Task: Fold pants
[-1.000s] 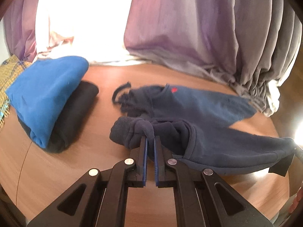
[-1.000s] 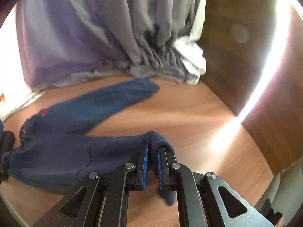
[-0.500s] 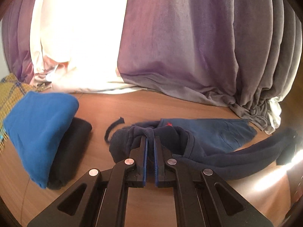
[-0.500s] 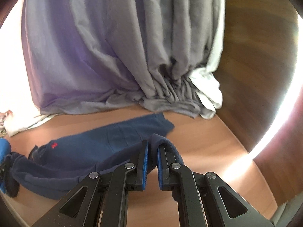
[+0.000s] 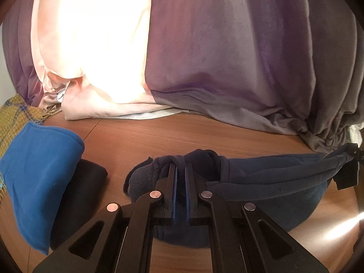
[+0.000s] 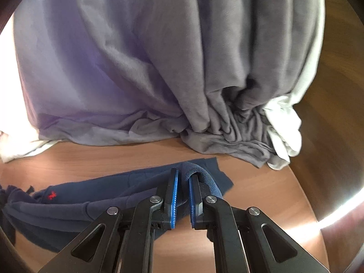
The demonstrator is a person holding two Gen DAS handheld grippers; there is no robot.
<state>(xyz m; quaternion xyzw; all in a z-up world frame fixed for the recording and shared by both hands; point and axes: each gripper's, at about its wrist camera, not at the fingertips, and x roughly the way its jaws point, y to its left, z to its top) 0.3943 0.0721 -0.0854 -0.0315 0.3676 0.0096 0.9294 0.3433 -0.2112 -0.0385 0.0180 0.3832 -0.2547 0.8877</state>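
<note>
Nearest to us, our left gripper [image 5: 180, 170] has its black fingers with blue pads pinched tight on the ribbed waistband end of the navy blue fleece pants [image 5: 261, 182], and the bunched cloth rises just above the fingertips. From that grip the raised pant leg stretches out to the right, sagging a little over the wooden table [image 5: 182, 136], toward the black tip of our right gripper [image 5: 348, 166] at the far right edge. In the right wrist view, our right gripper [image 6: 183, 179] clamps the ribbed cuff of that leg between its blue pads, the cuff looping over the right-hand finger, while the other leg lies flat on the table just beyond, its hem near the fingertips. A small red logo [image 6: 51, 195] shows on the pants near the waist at the left. To the left of our left gripper, a folded bright blue fleece garment [image 5: 38, 177] rests on a folded black garment [image 5: 77, 200], and farther left sits a mustard plaid woven blanket [image 5: 16, 116]. Farthest back, a purple-grey curtain [image 5: 250, 56] hangs down and pools on the table's rear edge, beside a bright, sunlit pale pink sheer curtain [image 5: 91, 45].
</note>
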